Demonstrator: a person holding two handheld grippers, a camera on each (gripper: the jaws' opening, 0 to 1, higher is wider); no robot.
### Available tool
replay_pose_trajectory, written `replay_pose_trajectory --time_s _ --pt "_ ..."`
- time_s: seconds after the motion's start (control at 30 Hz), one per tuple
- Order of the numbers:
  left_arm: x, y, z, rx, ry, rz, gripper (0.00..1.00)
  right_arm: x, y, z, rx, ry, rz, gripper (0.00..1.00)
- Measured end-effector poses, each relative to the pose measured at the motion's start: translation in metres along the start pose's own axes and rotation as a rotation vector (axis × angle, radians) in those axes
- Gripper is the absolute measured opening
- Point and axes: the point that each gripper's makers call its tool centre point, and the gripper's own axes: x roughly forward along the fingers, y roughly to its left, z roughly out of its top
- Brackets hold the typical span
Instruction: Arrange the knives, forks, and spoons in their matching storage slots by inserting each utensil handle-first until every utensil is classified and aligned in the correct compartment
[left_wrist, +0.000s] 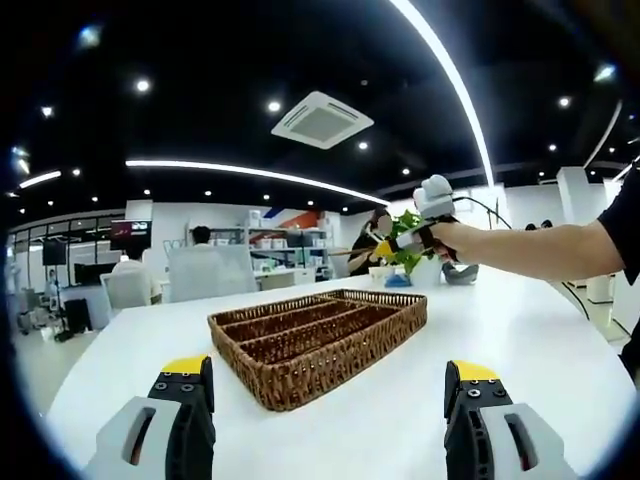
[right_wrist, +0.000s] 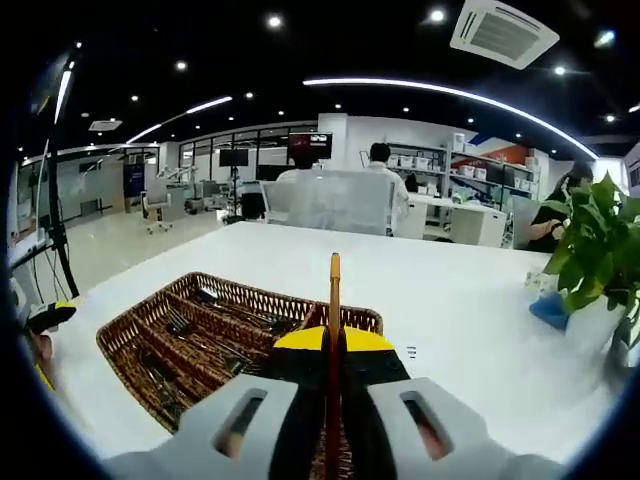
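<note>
Holding a thin utensil (right_wrist: 335, 300) clamped in the right gripper (right_wrist: 334, 350), above the wicker tray (right_wrist: 140, 345). Needs lowering handle-first, parallel to the dividers, into its matching slot. Left gripper (left_wrist: 330, 385) gapes empty, near the tray. Potted plant (right_wrist: 595, 250) well aside; nothing blocking.

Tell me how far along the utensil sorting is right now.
Done: several dark utensils already lie in the slots of the wicker tray, though their types and alignment are too small to judge.
In hand: the right gripper is shut on a thin utensil, its orange-brown end pointing away above the tray. The left gripper is open.
Left: placing that utensil; no loose ones show on the white table.
</note>
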Motion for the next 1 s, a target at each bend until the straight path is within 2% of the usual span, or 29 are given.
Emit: replay_pose_trajectory --time_s 0.53,0.7,1.0 --pt "-0.001 0.001 0.003 -0.034 -0.027 -0.010 1.00 0.031 0.000 -0.062 0.028 0.137 -0.040 0.02" --pt "0.000 -0.002 0.004 -0.034 -0.035 -0.020 1.00 0.034 0.005 -0.071 0.057 0.158 -0.037 0.02" --pt "0.001 0.001 0.004 -0.031 -0.036 -0.025 1.00 0.047 0.012 -0.075 0.016 0.187 -0.048 0.02"
